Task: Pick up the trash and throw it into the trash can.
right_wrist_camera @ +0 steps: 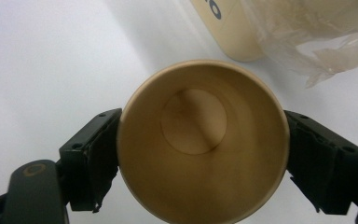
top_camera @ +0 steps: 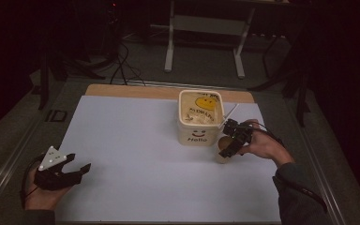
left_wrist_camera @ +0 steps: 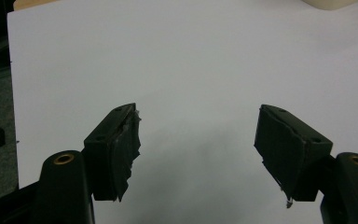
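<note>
the right gripper (right_wrist_camera: pixel 200 154) clamps a light, crushable paper cup (right_wrist_camera: pixel 200 140) at its rim, near the sheet's (top_camera: pixel 136 140) right edge; left gripper (left_wrist_camera: pixel 198 149) jaws apart.

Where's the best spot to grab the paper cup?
Likely by its round wall just under the rim, coming from above. The paper cup stands upright and empty, and the right gripper already has one jaw on each side there.
</note>
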Tool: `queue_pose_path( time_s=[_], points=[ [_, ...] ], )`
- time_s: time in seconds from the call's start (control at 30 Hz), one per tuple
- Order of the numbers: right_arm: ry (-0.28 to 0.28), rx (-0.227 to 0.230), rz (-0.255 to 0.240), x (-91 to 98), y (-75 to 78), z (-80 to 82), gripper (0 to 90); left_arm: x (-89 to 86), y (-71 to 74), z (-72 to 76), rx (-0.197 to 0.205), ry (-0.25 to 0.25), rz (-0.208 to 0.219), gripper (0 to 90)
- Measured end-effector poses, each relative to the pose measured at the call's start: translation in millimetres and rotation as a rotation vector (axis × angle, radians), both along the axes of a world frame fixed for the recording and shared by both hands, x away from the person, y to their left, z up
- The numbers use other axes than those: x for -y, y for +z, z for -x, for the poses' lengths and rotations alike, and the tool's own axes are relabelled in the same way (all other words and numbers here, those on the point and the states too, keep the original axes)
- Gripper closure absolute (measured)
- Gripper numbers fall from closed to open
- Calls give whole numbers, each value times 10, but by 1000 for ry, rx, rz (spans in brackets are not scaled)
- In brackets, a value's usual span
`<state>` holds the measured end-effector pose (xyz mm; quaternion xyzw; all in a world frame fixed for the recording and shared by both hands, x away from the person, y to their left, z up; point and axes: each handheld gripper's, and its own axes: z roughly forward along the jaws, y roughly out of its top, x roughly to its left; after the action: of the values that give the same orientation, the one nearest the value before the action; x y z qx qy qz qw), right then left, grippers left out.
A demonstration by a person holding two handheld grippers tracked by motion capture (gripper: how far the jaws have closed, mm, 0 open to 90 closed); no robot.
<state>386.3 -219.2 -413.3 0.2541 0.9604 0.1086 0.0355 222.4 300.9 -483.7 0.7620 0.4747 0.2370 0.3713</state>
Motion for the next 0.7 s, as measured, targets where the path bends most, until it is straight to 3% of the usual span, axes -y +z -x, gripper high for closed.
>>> queue_pose_path(
  time_s=[0.7],
  points=[
    [17,5,14,11,172,4,164,-9,-2,0,-2,3,2,307]
  ],
)
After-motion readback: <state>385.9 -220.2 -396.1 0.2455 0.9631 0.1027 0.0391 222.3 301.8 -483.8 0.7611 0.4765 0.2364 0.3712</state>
